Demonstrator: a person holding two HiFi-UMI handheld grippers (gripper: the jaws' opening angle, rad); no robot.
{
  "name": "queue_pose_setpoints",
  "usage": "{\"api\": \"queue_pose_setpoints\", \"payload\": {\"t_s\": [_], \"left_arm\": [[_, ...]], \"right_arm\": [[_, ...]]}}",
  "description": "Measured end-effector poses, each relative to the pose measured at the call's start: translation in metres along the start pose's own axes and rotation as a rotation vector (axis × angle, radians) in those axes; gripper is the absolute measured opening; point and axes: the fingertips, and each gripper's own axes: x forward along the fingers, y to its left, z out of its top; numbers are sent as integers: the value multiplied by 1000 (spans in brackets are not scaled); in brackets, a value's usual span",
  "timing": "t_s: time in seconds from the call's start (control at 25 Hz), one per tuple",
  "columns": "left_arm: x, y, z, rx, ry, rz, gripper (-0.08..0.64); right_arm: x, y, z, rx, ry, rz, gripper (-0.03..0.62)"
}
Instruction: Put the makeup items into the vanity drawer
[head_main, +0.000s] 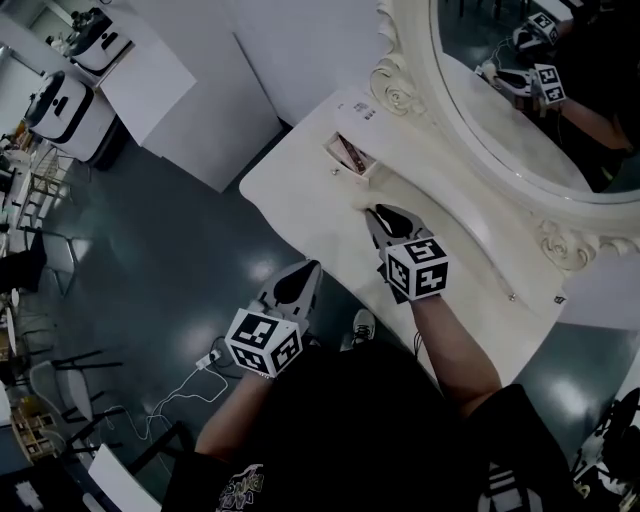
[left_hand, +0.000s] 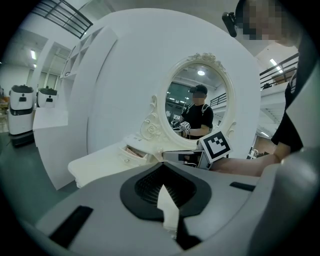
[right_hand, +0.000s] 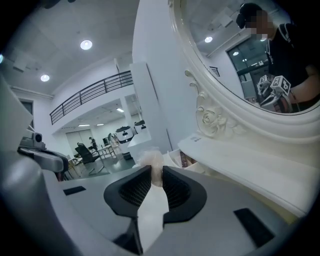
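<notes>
The white vanity table (head_main: 300, 190) has a small drawer (head_main: 350, 152) pulled open at its back left, with dark and pinkish items lying in it. My right gripper (head_main: 380, 215) hovers above the tabletop just short of that drawer. Its jaws are shut on a small pale, pinkish makeup item (right_hand: 151, 159), and the drawer (right_hand: 186, 160) shows just beyond it. My left gripper (head_main: 303, 272) hangs off the table's front edge over the floor. The left gripper (left_hand: 162, 175) has its jaws together with nothing between them and points toward the drawer (left_hand: 131, 151).
An oval mirror (head_main: 520, 90) in a carved cream frame rises along the table's back. A white partition (head_main: 190, 90) stands left of the vanity, with white machines (head_main: 60, 105) beyond it. Cables (head_main: 170, 395) and chairs lie on the dark floor at the left.
</notes>
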Motion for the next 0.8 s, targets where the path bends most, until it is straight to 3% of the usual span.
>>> {"api": "queue_pose_setpoints", "payload": {"t_s": [0.28,0.8], "left_arm": [[7,10,5,1,2,-30,0],[51,57,42,68,53,-257,2]], "right_arm": [[6,10,3,33,-7,-5,89],[46,4,26,79,-12,-180,89]]}}
